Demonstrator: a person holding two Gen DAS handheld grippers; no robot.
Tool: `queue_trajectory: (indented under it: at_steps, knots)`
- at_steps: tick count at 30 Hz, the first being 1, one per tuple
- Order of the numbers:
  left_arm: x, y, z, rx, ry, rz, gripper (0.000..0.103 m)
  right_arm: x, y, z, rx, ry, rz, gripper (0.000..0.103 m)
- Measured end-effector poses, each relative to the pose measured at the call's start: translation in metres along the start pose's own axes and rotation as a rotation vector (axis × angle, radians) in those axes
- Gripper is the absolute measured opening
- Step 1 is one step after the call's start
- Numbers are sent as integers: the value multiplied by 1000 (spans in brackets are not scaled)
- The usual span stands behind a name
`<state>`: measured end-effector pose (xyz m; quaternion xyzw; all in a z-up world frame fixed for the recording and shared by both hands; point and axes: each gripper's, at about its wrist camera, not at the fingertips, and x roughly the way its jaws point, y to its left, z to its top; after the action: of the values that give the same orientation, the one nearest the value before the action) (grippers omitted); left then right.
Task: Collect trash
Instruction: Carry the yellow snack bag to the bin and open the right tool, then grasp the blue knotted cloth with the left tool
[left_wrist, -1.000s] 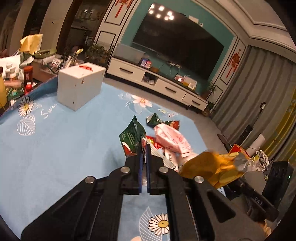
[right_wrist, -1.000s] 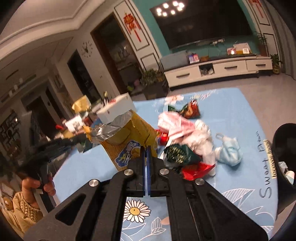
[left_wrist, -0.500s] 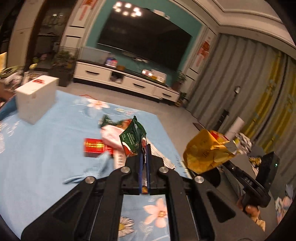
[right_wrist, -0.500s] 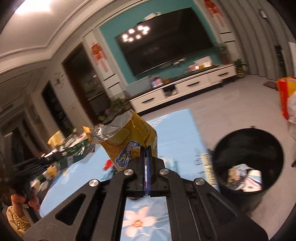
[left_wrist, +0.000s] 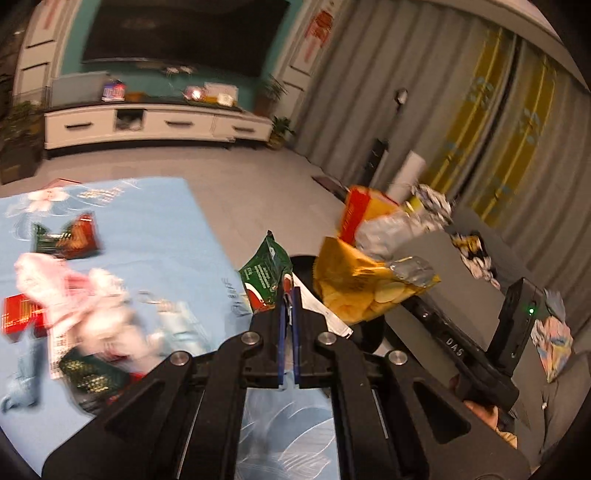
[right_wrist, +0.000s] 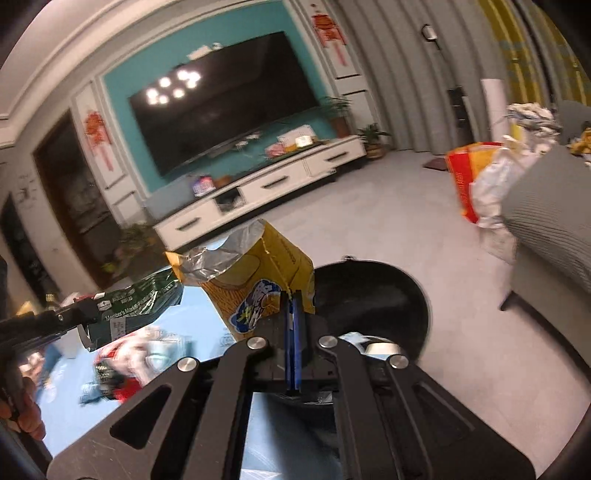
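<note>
**binrunner:** Fingers first: both pairs are pinched tight on wrappers. The left gripper (left_wrist: 289, 295) has the green snack packet (left_wrist: 265, 275) clamped by its bottom edge, and the right gripper (right_wrist: 293, 306) has the yellow chip bag (right_wrist: 258, 284) the same way, torn foil mouth tipped toward 10 o'clock. Going big to small: blue flowered table (left_wrist: 155, 229) with the rest of the trash pile (left_wrist: 85, 306) out at 9 o'clock, then the black bin (right_wrist: 373, 295) sitting off the table's edge, around 1 o'clock from the right fingers.

**crumbs_ahoy:** So it's the drop step. Any tips?

**binrunner:** I'd get each wrapper properly over the dark opening before letting go, not just near the rim. In the left view the chip bag covers most of the bin at 1 o'clock, so the two are crowding each other. I'd drop one at a time.

**crumbs_ahoy:** Chip bag looks open though?

**binrunner:** Yep, can't tell if anything's inside, so keep the mouth up until it's over the bin. The light packet may flutter, so release it low.
</note>
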<state>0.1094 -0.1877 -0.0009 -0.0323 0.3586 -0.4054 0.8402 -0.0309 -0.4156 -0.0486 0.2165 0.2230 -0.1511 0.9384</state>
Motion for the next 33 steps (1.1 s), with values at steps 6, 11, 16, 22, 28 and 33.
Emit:
queue_trajectory:
  at_steps: [6,11,16,22,28,33]
  knots:
    - [69,-26,1,48,98,-17,4,22,-29,-4,32,23,-67,2]
    - [106,-34,-2,65,140,7,38,45,-45,-11,60,86,-83,18]
    - [113,-23,-8,37,157,26,56,49,-48,-20,79,108,-88,44]
    - [79,-11,-23,20,137,41,71,40,-42,-28,90,141,-49,49]
    - [27,4,-42,-5,101,75,80,28,-13,-36,41,189,12,57]
    - [-24,31,-66,-78,74,153,83,22,17,-40,-30,226,69,57]
